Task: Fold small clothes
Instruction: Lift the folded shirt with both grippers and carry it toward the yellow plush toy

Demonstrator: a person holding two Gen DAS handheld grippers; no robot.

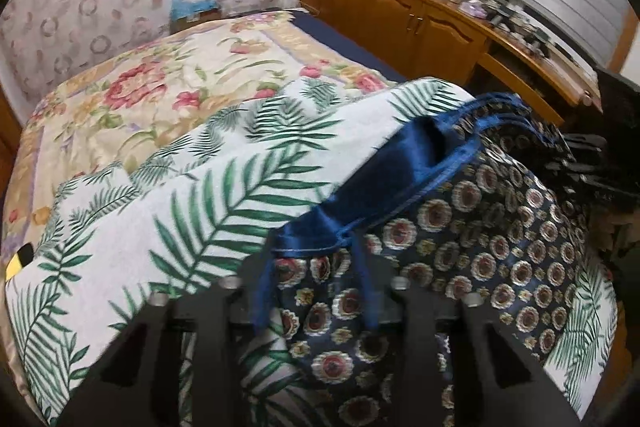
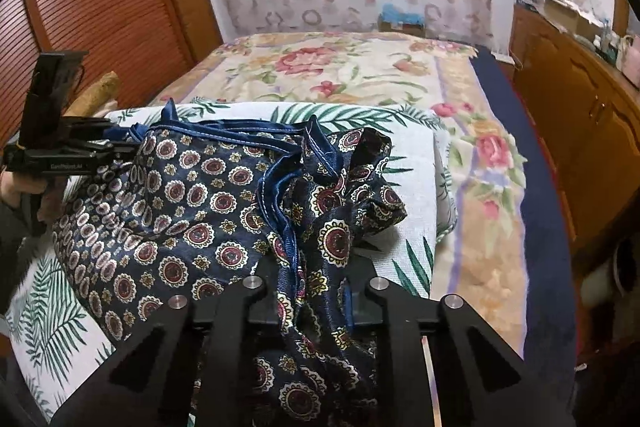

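— Nearest the lens, black fingers of the left gripper (image 1: pixel 316 291) pinch the blue satin trim of the patterned garment (image 1: pixel 500 251); cloth fills the narrow gap between them, so that tong is closed on fabric. Why hold it there?

— Probably because the trim marks an edge. Gripping an edge at each end lets the person stretch the piece flat before any fold — that is my reading, not something shown.

— And the other tong?

— The right gripper (image 2: pixel 316 291) also has a bunched handful between its fingers, closed on it, at six o'clock in its own view. From there the left gripper sits at nine o'clock.

— Where does the garment lie?

— Draped across a white palm-leaf cloth (image 1: pixel 192 195) spread over the floral bedspread (image 1: pixel 152 87), with a wooden cabinet (image 1: pixel 400 11) towards two o'clock.

— How does it look?

— Dark navy, shiny, covered with red-and-cream medallions and edged in bright blue piping. The part towards one o'clock in the right view is crumpled into a peak; the remainder sags in loose waves — not yet folded, I judge.
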